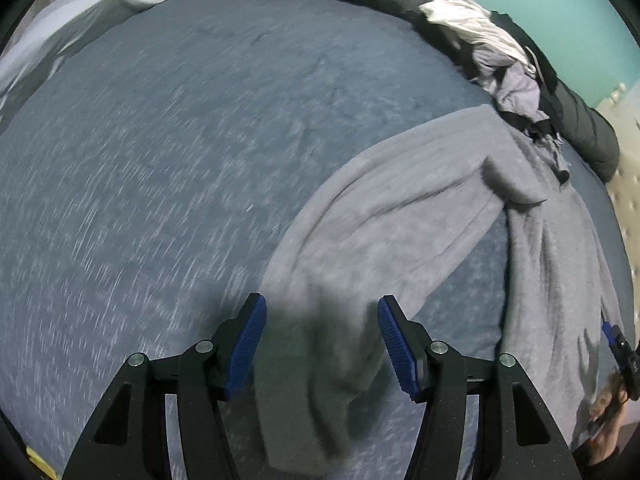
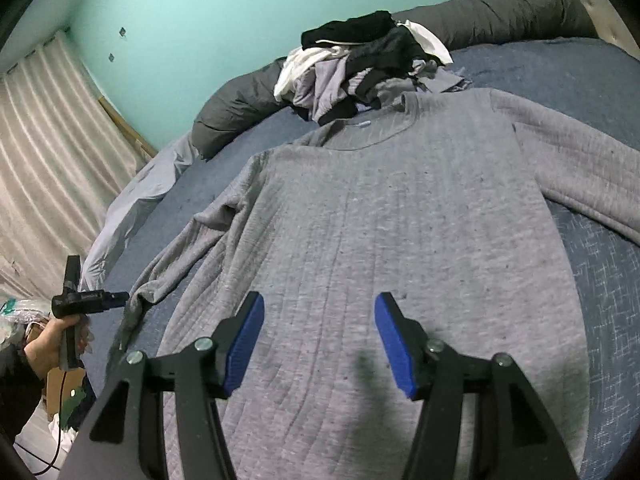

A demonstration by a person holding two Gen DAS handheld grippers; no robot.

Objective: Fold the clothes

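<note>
Claws come first in both wrist views, two in all, each with two blue ribbed pads on black arms. Left claw [image 1: 320, 344] stands released, pads parted, with the end of a grey sleeve [image 1: 320, 380] lying in the gap; neither pad presses on the cloth as far as can be seen. Right claw [image 2: 319, 344] is likewise released and grips nothing, its pads parted above the lower body of the garment; whether they touch the fabric cannot be told.

One grey long-sleeved sweater [image 2: 380, 240] lies spread face up on the bed [image 2: 592, 80], hem toward the right claw, round neckline toward the far side. Fabric is heathered, with faint lengthwise quilted lines. One sleeve runs out toward the right edge of the right wrist view, fairly flat. The other sleeve is bent and rumpled, trailing down toward the near left edge of the bed. The blue-grey bedcover is bare to the left of the sweater in the left wrist view.

A hand [image 2: 48, 344] holds the left device at the bed's near left edge.

Beyond the neckline, touching it or just beside it, sits one heap of unfolded clothes [image 2: 360, 60]: black, white and lilac-grey pieces, too tangled to count. Behind the heap, one dark grey rolled duvet [image 2: 520, 4] lies along the far edge. A turquoise wall [image 2: 200, 20] and one pale curtain [image 2: 52, 140] close the scene.
</note>
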